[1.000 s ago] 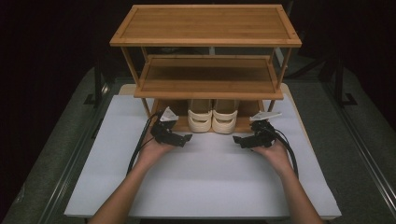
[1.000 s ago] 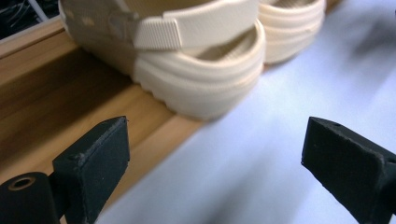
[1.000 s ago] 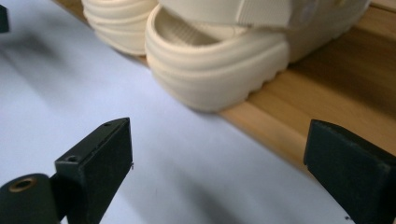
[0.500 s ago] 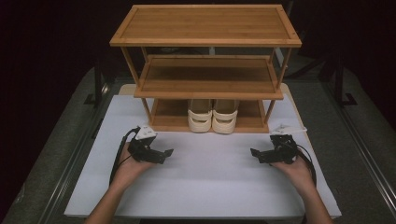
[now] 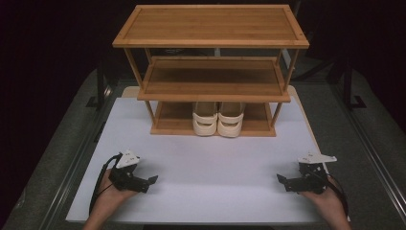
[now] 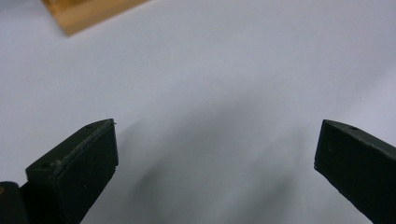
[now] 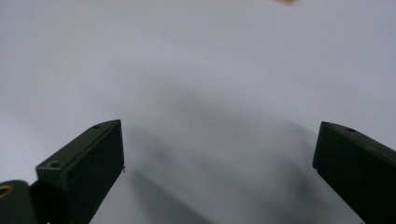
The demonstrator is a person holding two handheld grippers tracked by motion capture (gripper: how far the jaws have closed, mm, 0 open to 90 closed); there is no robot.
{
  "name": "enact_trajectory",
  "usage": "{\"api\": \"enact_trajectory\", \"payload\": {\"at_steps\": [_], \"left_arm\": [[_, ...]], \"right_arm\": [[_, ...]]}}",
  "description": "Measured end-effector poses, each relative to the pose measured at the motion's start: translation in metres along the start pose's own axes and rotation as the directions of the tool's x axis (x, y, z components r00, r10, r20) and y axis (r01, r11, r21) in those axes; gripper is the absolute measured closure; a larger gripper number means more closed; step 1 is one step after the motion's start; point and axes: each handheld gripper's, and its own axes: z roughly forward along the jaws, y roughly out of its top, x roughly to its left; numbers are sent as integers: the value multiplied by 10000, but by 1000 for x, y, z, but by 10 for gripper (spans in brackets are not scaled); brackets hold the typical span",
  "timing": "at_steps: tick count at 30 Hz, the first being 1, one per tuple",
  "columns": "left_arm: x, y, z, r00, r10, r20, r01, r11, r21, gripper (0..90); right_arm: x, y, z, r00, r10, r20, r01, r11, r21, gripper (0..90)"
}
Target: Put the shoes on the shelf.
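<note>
Both the left gripper (image 5: 152,179) and right gripper (image 5: 280,178) are resting on the white desk (image 5: 215,163), jaws released and empty, probably because the cream rubber sandals (image 5: 218,118) are sitting in the three-tier bamboo rack (image 5: 210,40).

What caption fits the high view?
Both open grippers, left gripper and right gripper, rest near the table edge; cream sandals sit on the rack's bottom shelf.

Overhead front view; two close tabletop (image 5: 210,163) views

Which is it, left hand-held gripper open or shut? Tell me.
Open. In the left gripper view, the left hand-held gripper has its two black jaws far apart, with bare white table between them and nothing held.
</note>
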Motion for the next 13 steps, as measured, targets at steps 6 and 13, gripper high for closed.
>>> {"api": "enact_trajectory", "payload": {"at_steps": [6, 13], "left_arm": [[3, -5, 7, 9998, -119, 126, 111, 9982, 584, 0], [3, -5, 7, 9998, -121, 133, 113, 9983, 577, 0]], "right_arm": [[0, -7, 1, 10000, -69, 29, 69, 10000, 1, 14], [0, -8, 1, 10000, -83, 52, 84, 10000, -10, 14]]}}
